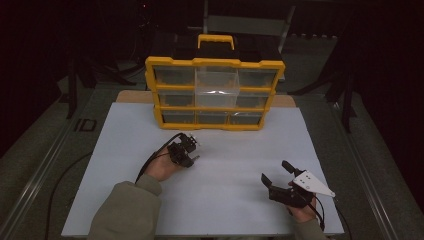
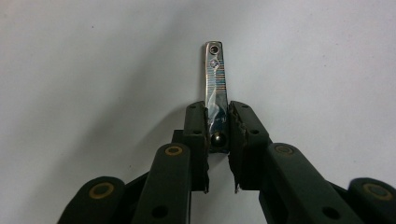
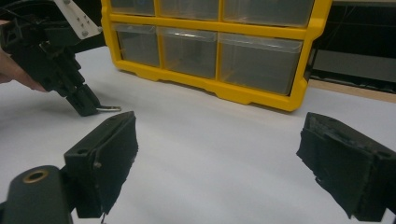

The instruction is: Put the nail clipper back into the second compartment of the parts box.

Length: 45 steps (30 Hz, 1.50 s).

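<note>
A small shiny metal nail clipper lies flat on the white board, its far end sticking out past the jaws. My left gripper is shut on its near end, both pads pressing its sides. In the high view the left gripper points down at the board's middle left. The right gripper view shows the clipper low at the board, under the left gripper. My right gripper rests near the front right, open, with nothing between its fingers.
A yellow organizer with clear drawers stands upright at the back of the white board; its yellow frame rises ahead of the right gripper. One clear drawer at the upper middle sticks out. Dark floor surrounds the table.
</note>
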Available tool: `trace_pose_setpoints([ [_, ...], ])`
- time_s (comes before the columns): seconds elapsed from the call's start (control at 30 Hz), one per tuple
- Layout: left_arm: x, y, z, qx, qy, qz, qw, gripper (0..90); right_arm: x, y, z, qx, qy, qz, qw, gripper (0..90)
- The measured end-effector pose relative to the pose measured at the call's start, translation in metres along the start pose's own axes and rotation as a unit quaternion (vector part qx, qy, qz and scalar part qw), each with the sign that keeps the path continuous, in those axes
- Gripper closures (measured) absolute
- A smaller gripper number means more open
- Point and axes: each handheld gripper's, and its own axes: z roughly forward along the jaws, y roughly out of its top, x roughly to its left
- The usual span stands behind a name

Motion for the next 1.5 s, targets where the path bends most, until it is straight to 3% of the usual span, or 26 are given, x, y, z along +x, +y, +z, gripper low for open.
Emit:
trace_pose_setpoints([
  [0.23, 0.004, -0.001, -0.001, -0.003, -0.010, -0.007, 0.9999, 79.8, -0.001, 0.000, -0.001, -0.002, 0.001, 0.002, 1.0000, 11.4],
  [0.47, 0.002, -0.001, -0.004, -0.009, -0.009, -0.002, 0.9999, 79.8, -0.001, 0.000, -0.001, -0.003, -0.001, 0.002, 1.0000, 11.4],
  [1.5, 0.009, -0.010, -0.035, -0.061, 0.002, -0.015, 0.9980, 79.8, -0.001, 0.000, -0.001, -0.002, 0.001, 0.001, 1.0000, 11.4],
])
